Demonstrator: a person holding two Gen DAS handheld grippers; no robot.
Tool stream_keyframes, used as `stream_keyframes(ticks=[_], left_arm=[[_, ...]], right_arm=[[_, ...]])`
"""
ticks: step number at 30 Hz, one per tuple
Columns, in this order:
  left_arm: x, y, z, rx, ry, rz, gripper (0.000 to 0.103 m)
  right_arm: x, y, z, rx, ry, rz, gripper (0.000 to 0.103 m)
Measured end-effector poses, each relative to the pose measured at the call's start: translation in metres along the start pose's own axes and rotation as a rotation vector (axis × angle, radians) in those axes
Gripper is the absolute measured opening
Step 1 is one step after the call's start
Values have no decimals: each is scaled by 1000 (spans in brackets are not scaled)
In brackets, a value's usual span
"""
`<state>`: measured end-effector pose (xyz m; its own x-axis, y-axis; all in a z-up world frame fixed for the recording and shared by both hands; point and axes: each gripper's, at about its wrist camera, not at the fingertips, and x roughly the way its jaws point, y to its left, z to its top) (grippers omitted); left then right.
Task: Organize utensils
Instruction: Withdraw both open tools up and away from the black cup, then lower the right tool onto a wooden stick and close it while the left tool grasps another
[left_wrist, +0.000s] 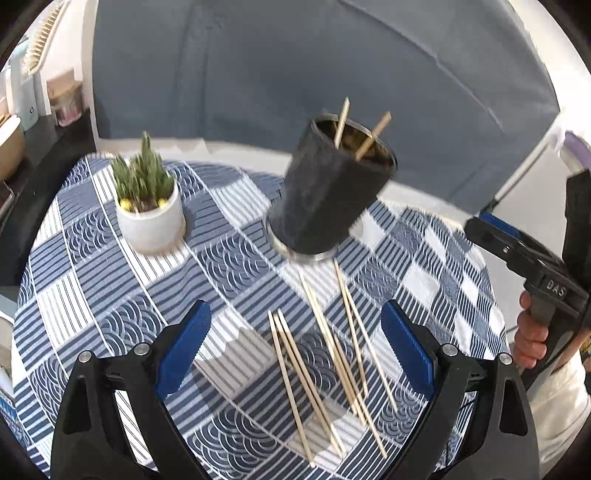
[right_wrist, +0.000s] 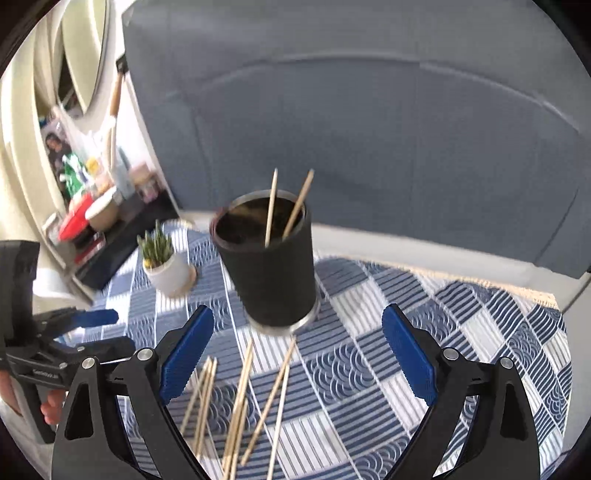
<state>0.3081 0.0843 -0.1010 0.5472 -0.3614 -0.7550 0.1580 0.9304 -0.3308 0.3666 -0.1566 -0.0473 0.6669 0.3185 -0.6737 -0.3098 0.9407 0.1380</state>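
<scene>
Loose wooden skewers (left_wrist: 325, 373) lie scattered on the desk (left_wrist: 92, 258) just in front of the black cup (left_wrist: 328, 188), some bunched side by side, others crossing one another, their far tips reaching almost to the cup's metal base. Two more skewers (left_wrist: 360, 129) stand inside the cup, leaning against its rim and poking out above it. That cup stands upright on the blue-and-white patterned cloth that covers the desk (the fisheye makes it look tilted in the left wrist view). Both tongs hang above the loose skewers on the near side of the cup. Left tongs (left_wrist: 295, 354) stand wide apart, the blue pads on either side of the scattered sticks, and grip nothing. Right tongs (right_wrist: 297, 354) are spread just as wide and are likewise empty, with the cup seen between their tips and the skewers below. To the left of the cup, a little apart from it, sits a small white pot with a green plant (left_wrist: 147, 199). A bare hand (left_wrist: 528, 332) grips the handle of the right tongs at the right edge of the left wrist view. Behind the cup, past the desk's far edge, rises a grey-blue upholstered backrest (left_wrist: 295, 66).
</scene>
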Motion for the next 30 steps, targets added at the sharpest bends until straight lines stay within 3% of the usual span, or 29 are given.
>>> stream_keyframes(ticks=[18, 30], left_arm=[[45, 0, -87, -9, 173, 32, 91], [59, 7, -105, -20, 249, 112, 91]], right_arm=[[48, 0, -105, 2, 255, -38, 88], [74, -3, -136, 6, 355, -66, 88]])
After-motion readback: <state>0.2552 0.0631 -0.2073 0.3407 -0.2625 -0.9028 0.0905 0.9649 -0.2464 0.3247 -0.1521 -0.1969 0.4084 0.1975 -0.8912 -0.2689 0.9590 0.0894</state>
